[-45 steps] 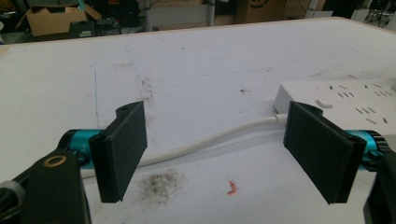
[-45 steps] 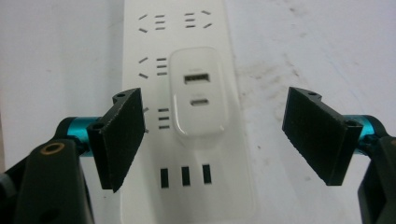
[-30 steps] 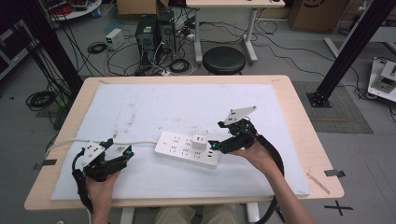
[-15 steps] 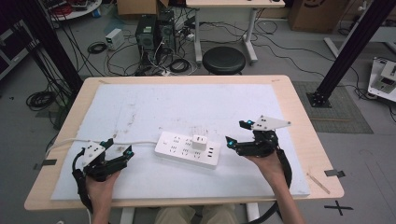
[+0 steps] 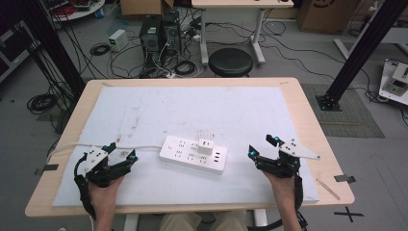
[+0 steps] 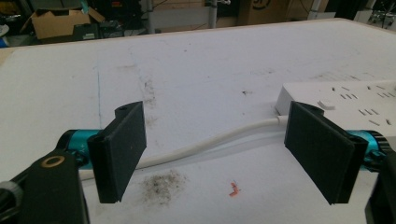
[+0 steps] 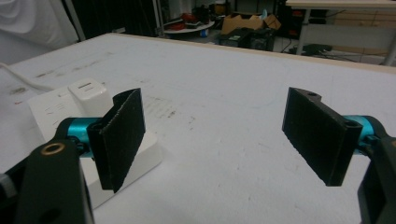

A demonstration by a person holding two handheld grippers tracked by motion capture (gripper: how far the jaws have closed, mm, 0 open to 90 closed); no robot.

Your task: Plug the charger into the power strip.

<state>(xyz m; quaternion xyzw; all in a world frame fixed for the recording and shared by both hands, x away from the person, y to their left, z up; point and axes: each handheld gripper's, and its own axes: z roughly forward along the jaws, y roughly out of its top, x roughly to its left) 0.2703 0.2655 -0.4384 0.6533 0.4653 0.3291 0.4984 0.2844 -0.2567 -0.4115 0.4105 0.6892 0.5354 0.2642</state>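
Note:
A white power strip [image 5: 192, 155] lies near the middle of the white mat [image 5: 202, 110], with a white plug adapter [image 5: 206, 146] standing in it. Its white cable [image 5: 72, 147] runs off to the left. My left gripper [image 5: 121, 152] rests at the front left, open, just left of the strip; between its jaws I see the cable [image 6: 210, 142] and the strip's end [image 6: 327, 93]. My right gripper [image 5: 262, 147] is open at the front right, apart from the strip. The adapter [image 7: 88, 95] and strip [image 7: 51, 116] appear behind its left jaw.
The wooden table [image 5: 308, 120] borders the mat on all sides. A dust smudge [image 6: 161, 184] and a small red scrap [image 6: 233, 188] lie on the mat near my left gripper. A black stool [image 5: 231, 61], computers and cables stand on the floor beyond the far edge.
My right gripper has drawn back from the power strip toward the front right of the mat, and it stands open. The left gripper and the strip have stayed put.

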